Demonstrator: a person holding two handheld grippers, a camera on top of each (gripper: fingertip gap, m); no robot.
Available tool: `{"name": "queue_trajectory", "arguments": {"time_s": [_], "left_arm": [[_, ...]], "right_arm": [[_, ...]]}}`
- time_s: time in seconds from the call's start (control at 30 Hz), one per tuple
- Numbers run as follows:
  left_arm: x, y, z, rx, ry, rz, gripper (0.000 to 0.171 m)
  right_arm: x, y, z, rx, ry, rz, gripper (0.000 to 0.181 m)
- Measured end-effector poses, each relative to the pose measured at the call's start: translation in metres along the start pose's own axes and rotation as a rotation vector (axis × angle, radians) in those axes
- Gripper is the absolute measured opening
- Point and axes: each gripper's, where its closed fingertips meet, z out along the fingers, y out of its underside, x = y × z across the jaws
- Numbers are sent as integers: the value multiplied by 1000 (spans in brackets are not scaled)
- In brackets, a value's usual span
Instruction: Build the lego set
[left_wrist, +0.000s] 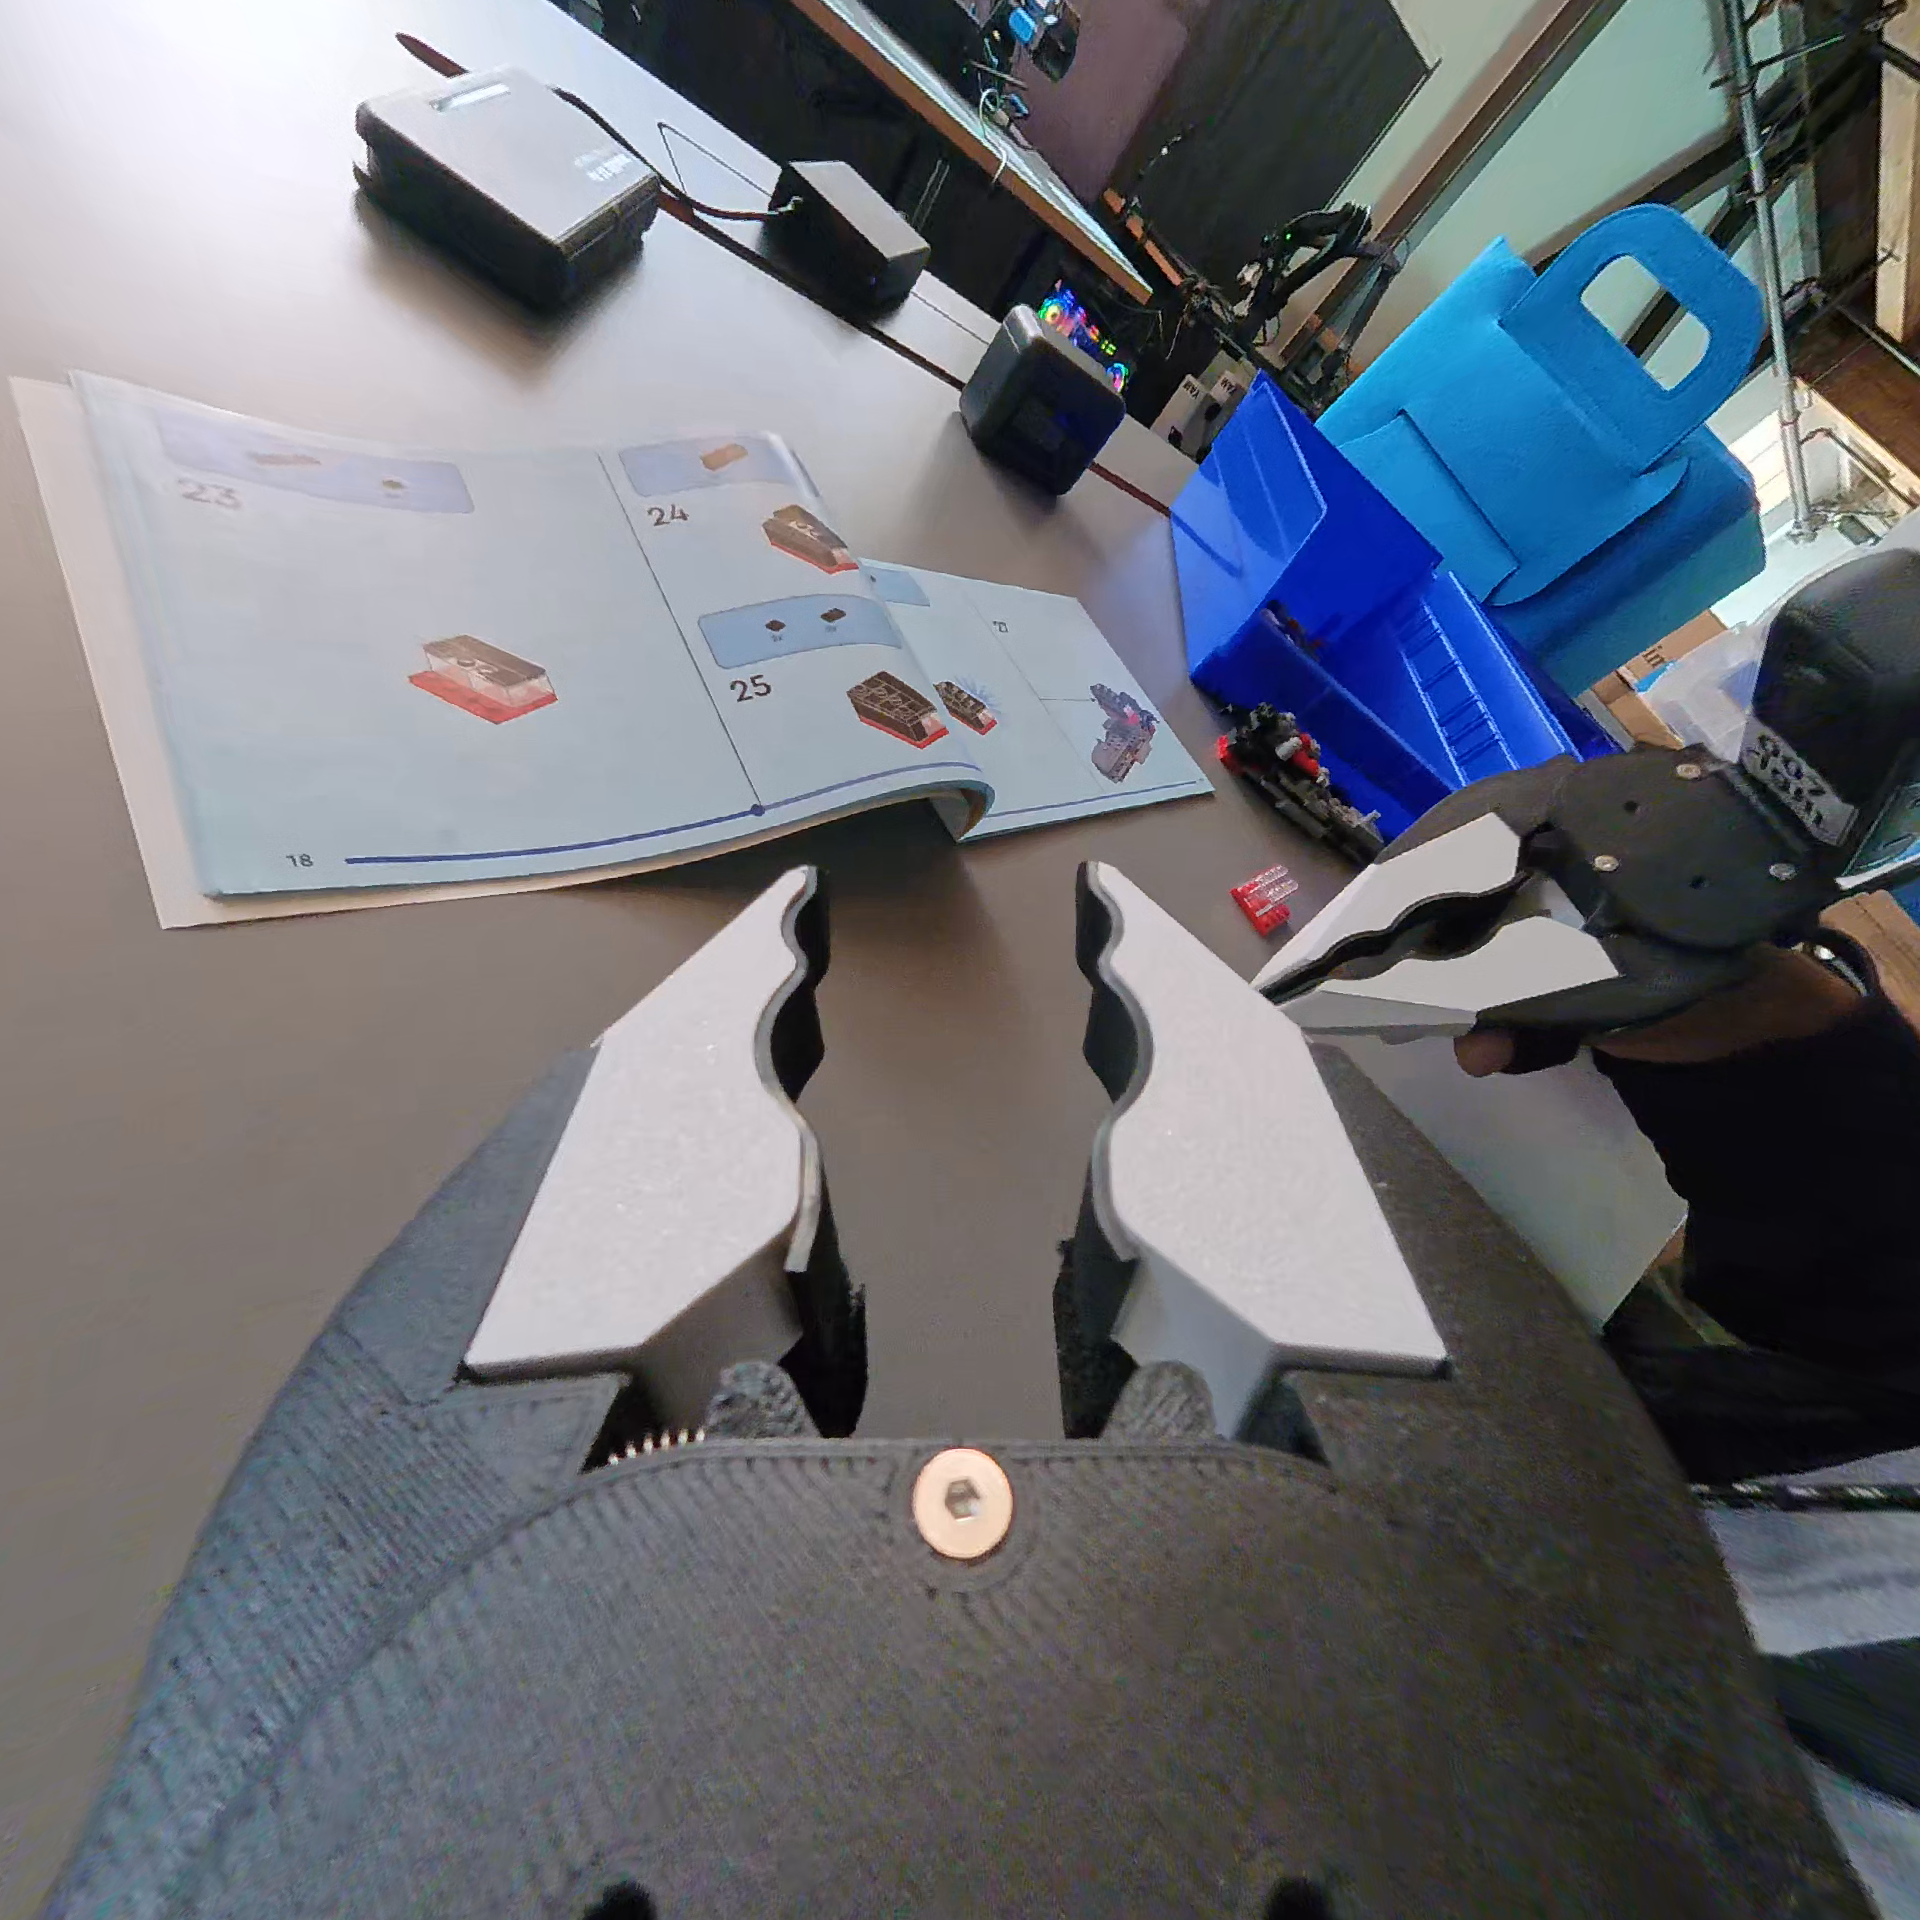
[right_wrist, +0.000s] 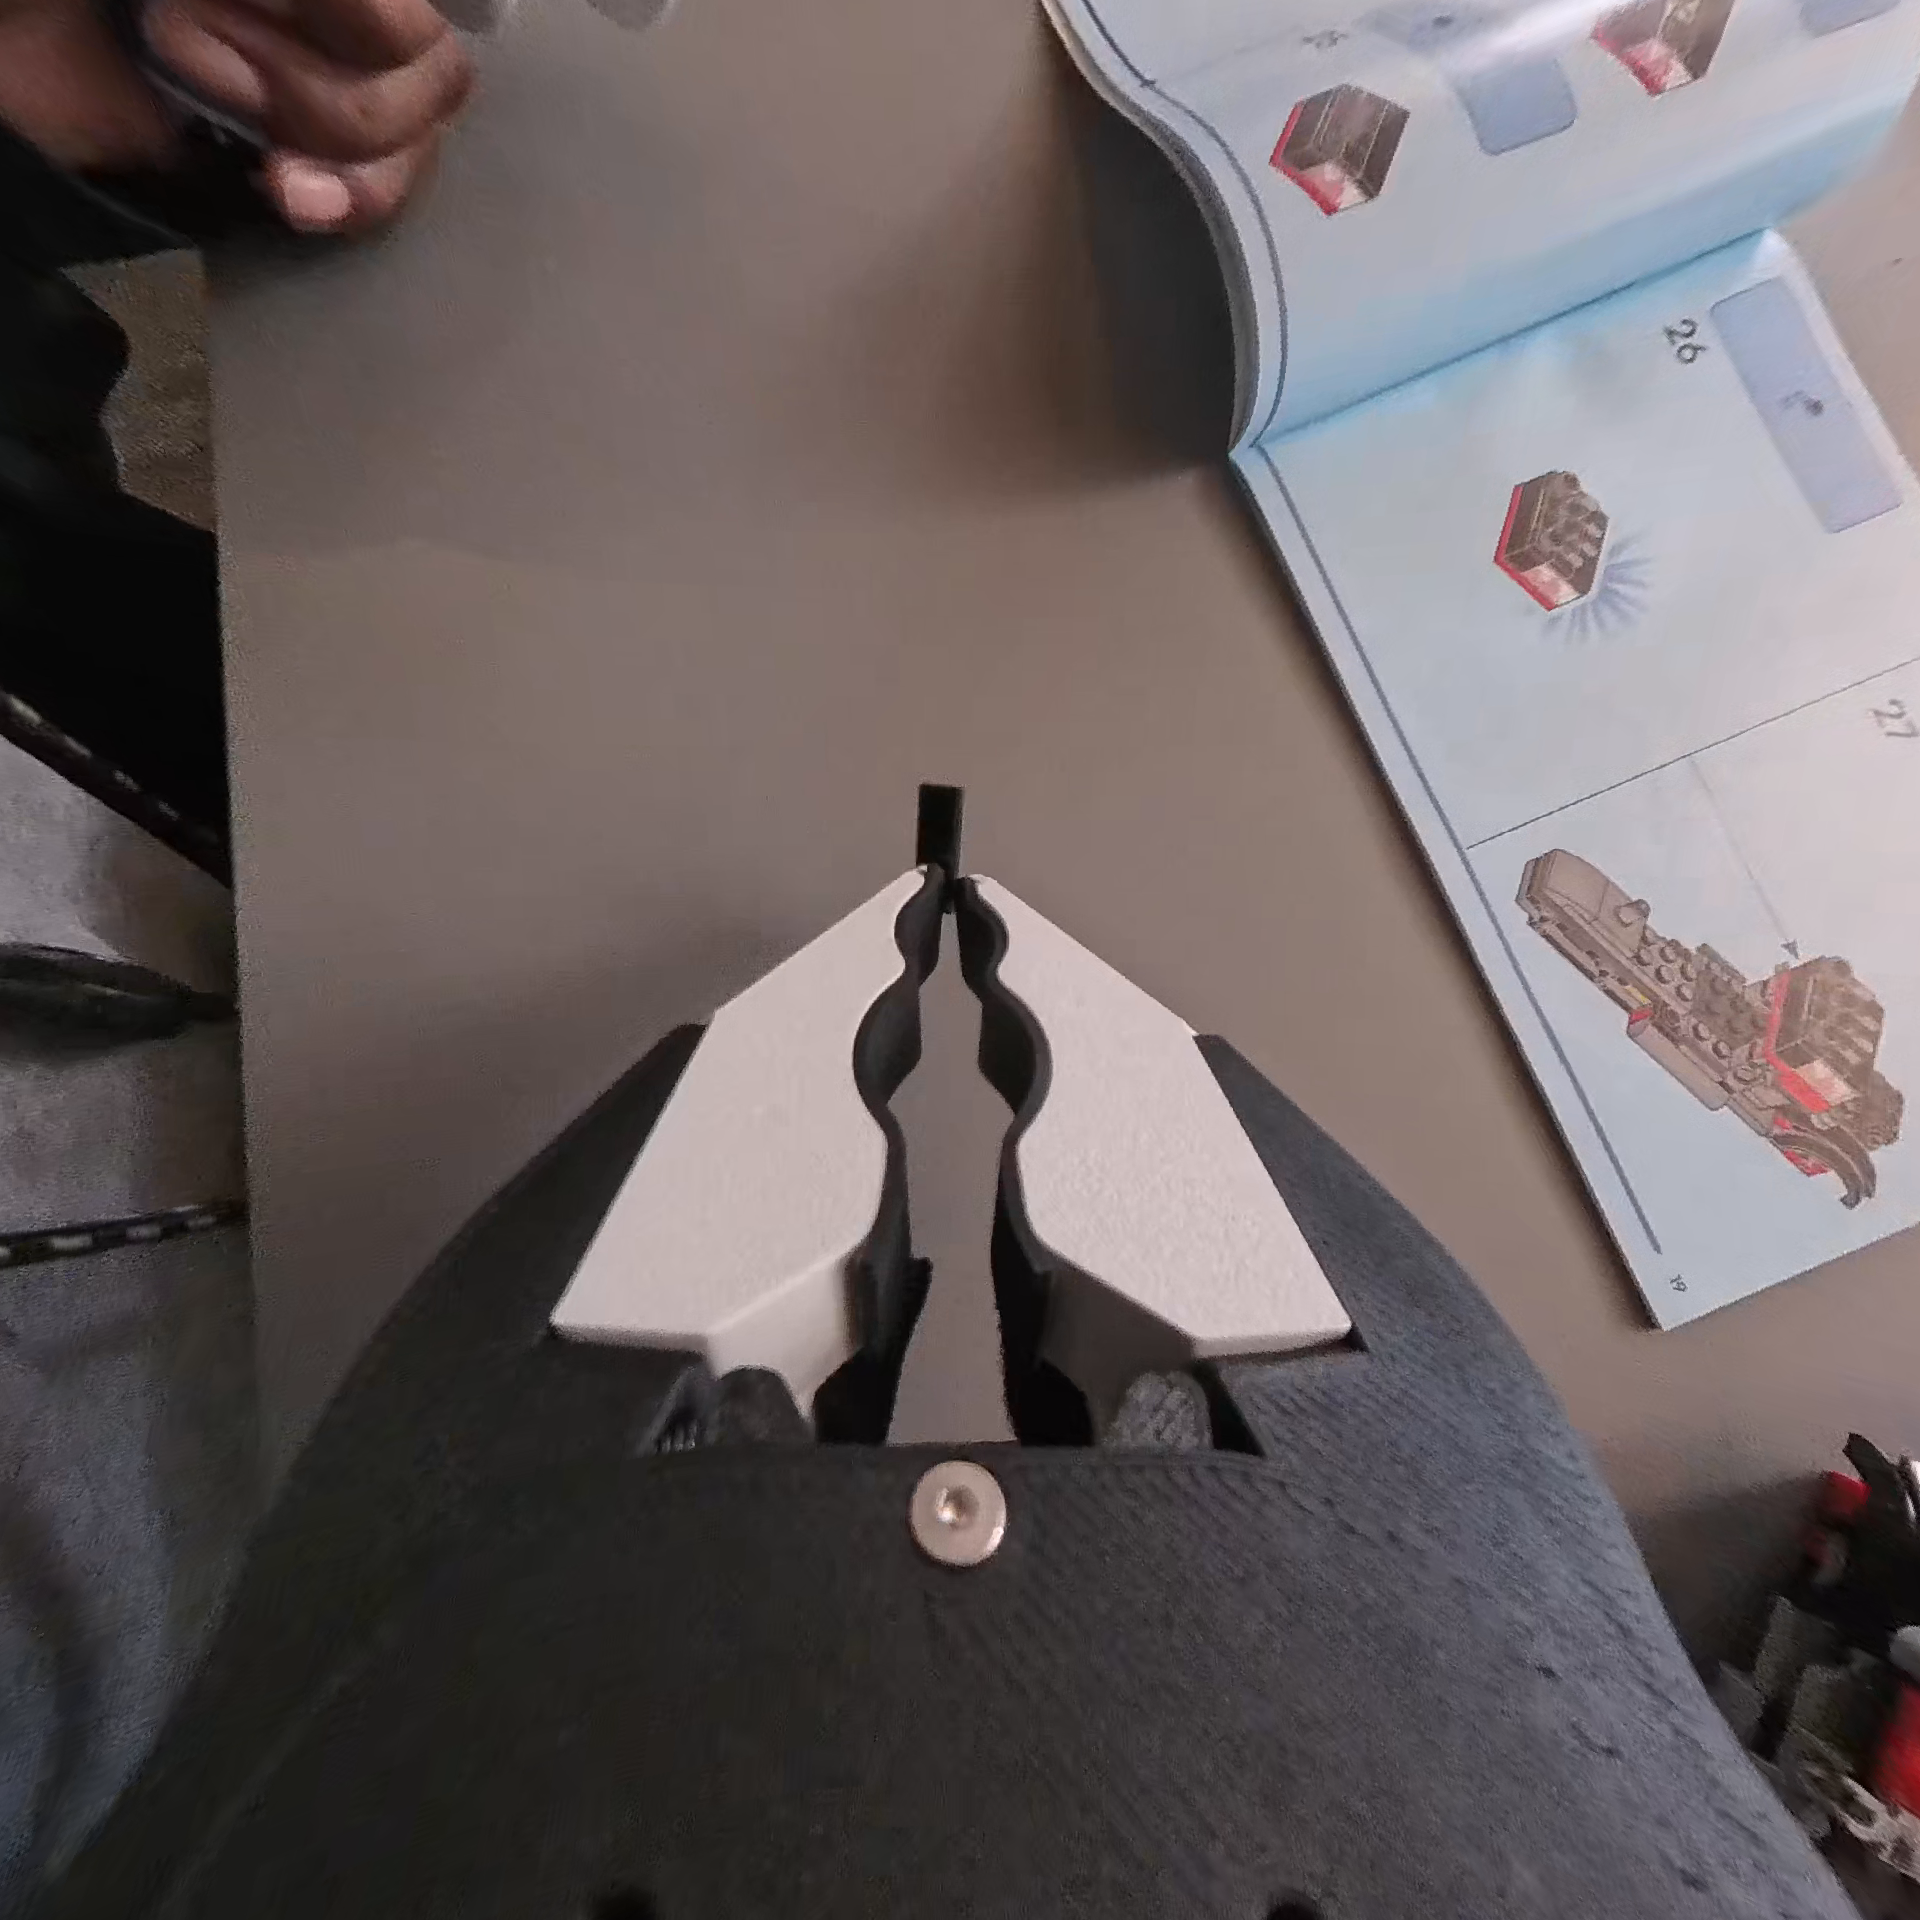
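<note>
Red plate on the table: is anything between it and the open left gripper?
Yes. The right gripper, shut on a small black piece, hangs beside the left gripper, its fingers crossing the line to the red plate.

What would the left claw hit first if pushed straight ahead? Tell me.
Likely the open instruction booklet. The left claw is open and empty, aimed low over bare table, with the booklet's near edge just beyond its tips. Depth is unclear, so it might meet the table first.
</note>
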Motion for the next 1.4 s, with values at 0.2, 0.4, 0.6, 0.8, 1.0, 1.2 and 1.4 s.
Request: {"name": "queue_trajectory", "arguments": {"time_s": [0.2, 0.4, 0.6, 0.8, 1.0, 1.2, 1.4], "left_arm": [[-2, 2, 2, -16, -15, -1, 48], [-5, 2, 3, -17, -49, 19, 47], [4, -4, 19, -6, -94, 157, 48], [42, -5, 64, -3, -11, 285, 48], [61, 0, 97, -36, 1, 378, 48], [51, 3, 102, -82, -29, 319, 47], [49, 6, 106, -114, -20, 291, 47]], "right_arm": [[5, 1, -11, 58, 21, 32, 10], [23, 9, -65, 268, 136, 133, 16], [53, 61, -137, 459, 366, 305, 18], [68, 126, -175, 471, 518, 403, 18], [79, 158, -182, 487, 537, 452, 17], [79, 148, -192, 498, 444, 442, 18], [124, 91, -258, 279, 325, 216, 17]]}}
